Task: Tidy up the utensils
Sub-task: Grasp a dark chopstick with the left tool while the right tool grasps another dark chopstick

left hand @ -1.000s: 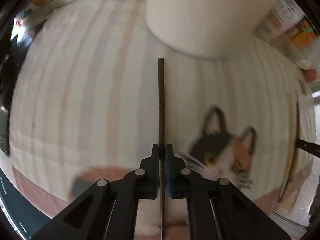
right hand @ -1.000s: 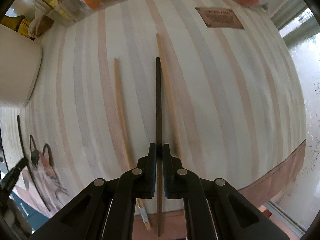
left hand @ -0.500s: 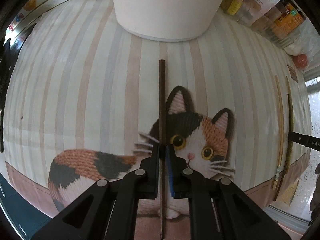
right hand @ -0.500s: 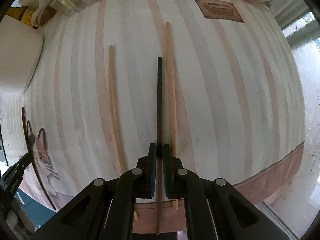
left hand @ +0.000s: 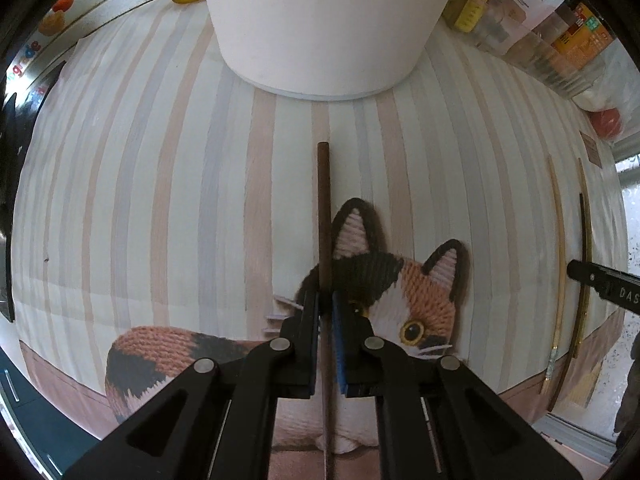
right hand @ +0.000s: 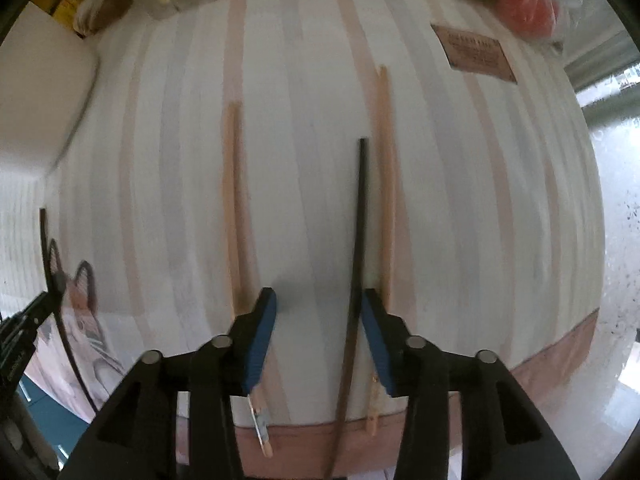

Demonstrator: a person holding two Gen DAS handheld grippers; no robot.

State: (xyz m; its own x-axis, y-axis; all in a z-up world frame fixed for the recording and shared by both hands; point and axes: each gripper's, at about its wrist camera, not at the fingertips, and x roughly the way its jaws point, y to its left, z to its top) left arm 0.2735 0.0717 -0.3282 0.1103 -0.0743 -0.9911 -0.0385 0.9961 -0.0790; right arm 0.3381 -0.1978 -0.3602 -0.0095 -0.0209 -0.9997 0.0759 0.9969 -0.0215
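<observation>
Two dark chopsticks, one gripped and one being let go, over a striped cat-print cloth.

A dark brown wooden chopstick (left hand: 323, 216) is pinched between the closed pads of the left gripper (left hand: 326, 308), pointing towards the base of a large white round container (left hand: 320, 32) and lying across the calico cat picture (left hand: 400, 292) on the pastel-striped tablecloth (left hand: 160, 184). A black slender chopstick (right hand: 358, 232) sits between the blue pads of the right gripper (right hand: 318, 304), close against the right-hand pad; these jaws are opening, with a clear gap on the left side. Just beside it lies one pale wooden chopstick (right hand: 386, 184); another pale wooden stick (right hand: 232, 200) lies apart to the left.
</observation>
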